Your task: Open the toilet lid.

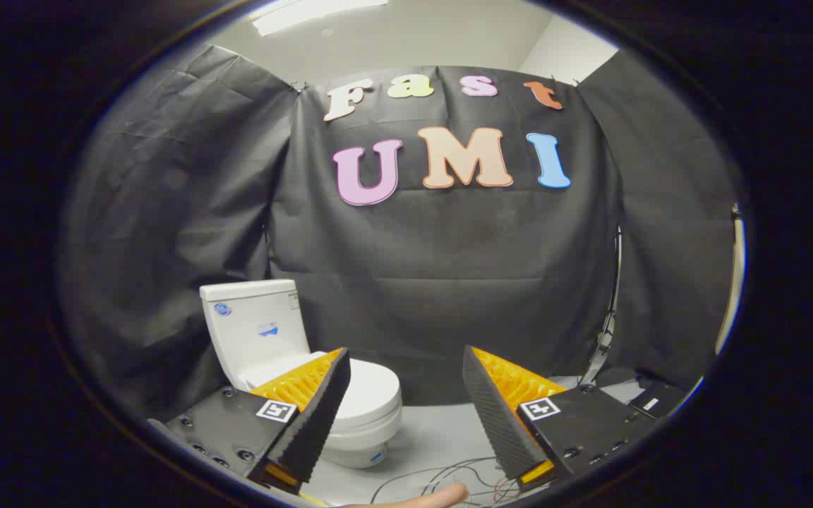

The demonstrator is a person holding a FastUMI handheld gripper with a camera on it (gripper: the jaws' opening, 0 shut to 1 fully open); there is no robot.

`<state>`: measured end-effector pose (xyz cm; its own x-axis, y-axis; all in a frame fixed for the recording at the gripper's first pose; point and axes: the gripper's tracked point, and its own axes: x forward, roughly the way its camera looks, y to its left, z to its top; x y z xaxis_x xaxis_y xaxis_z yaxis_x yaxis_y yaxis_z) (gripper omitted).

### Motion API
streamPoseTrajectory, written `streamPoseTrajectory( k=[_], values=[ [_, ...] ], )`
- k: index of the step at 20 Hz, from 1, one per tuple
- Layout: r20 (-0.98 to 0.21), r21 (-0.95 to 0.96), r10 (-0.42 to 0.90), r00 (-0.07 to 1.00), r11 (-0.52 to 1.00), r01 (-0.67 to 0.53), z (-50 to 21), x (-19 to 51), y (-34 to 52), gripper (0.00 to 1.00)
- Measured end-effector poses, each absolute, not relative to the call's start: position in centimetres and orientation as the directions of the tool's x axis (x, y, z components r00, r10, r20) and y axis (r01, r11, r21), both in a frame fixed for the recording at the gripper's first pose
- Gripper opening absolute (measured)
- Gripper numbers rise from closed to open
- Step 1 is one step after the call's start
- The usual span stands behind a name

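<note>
Gripper view: gripper (406, 360) with jaws spread wide, holding nothing. White toilet (286, 353) stands on grey floor (435, 437) beyond jaws, off toward left finger, which partly covers bowl. Toilet lid (372, 388) lies flat, closed. Loose wires (449, 480) on floor below jaws; fingertip (442, 496) nearby. Step judged: approach, well apart from toilet. Next move calls for closing in, reaching lid's front edge.

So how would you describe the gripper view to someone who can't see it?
A white toilet, lid closed, stands before a black cloth wall, beyond the open gripper, partly behind one finger. Loose wires lie on the grey floor.
</note>
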<state>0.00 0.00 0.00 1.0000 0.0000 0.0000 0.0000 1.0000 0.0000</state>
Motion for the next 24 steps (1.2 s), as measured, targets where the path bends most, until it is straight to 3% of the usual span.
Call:
streamPoseTrajectory(
  k=[3, 5, 8, 18, 24],
  values=[
    [-0.088, 0.004, 0.032, 0.996, 0.999, -0.031, -2.1, 6.6, 1.0, 0.99],
    [-0.058, 0.063, 0.098, 0.993, 0.994, -0.095, -2.3, 9.7, 3.3, 0.99],
    [-0.081, 0.069, 0.101, 0.992, 0.993, -0.095, -3.9, 12.1, 6.6, 0.99],
    [-0.001, 0.012, 0.026, 1.000, 1.000, -0.026, -1.4, 3.4, 17.6, 0.99],
    [-0.034, 0.027, 0.035, 0.999, 0.999, -0.034, -4.4, 4.1, 18.5, 1.00]
  ],
)
